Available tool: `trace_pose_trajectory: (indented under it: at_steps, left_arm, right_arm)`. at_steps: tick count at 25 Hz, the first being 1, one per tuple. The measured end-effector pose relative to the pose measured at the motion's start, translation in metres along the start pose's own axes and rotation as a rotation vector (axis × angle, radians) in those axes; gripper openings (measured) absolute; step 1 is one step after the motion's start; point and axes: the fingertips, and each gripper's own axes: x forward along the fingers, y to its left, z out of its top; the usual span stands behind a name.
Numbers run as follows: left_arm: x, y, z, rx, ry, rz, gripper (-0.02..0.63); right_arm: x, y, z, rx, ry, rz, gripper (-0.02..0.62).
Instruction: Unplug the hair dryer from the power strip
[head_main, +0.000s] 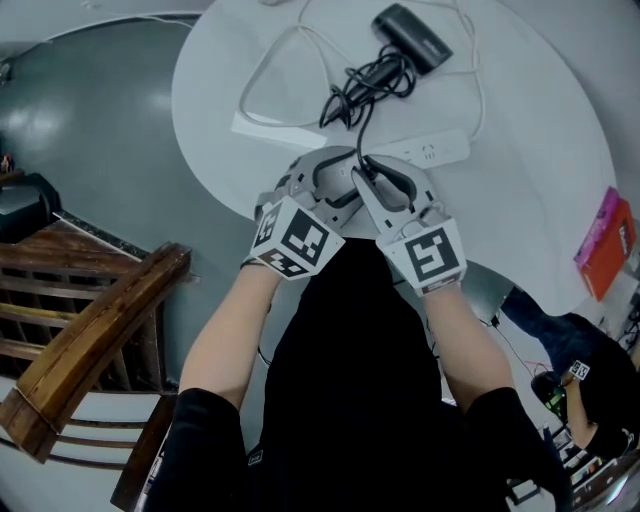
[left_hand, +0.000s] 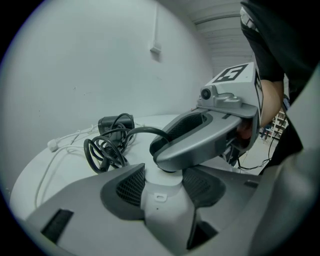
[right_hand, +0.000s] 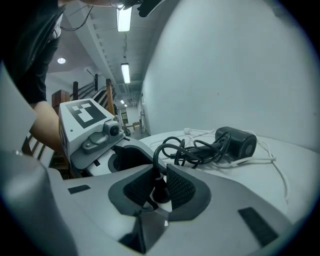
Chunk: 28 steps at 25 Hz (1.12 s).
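Right gripper view: plug (right_hand: 161, 189) sits in the power strip (head_main: 430, 150) at the near edge of the table (head_main: 540, 150), right gripper (right_hand: 160, 175) pinching it; left gripper (left_hand: 162, 177) clamps the strip. We would pull straight out (no rocking) against that hold. The hair dryer (head_main: 412, 35) lies by the far edge; room upward looks open.

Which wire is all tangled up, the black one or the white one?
The black cord, bunched in tight loops beside the hair dryer. The white cable lies in one wide, open loop.

Wooden chair (head_main: 100, 330) beside white table (head_main: 540, 150)
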Motion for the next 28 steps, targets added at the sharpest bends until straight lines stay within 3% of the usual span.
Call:
trace_pose_trajectory:
  at_steps: [8,28]
  left_arm:
    - [0.0012,-0.0002,-0.001,0.009,0.0,0.015,0.238]
    - [0.0014,-0.0011,-0.003,0.038,0.02,0.024,0.236]
  right_arm:
    - [-0.0056,-0.0003,0.0039,-0.011,-0.004,-0.064,0.071]
    - [-0.001,-0.002,0.0073,0.044,0.043,-0.024,0.066]
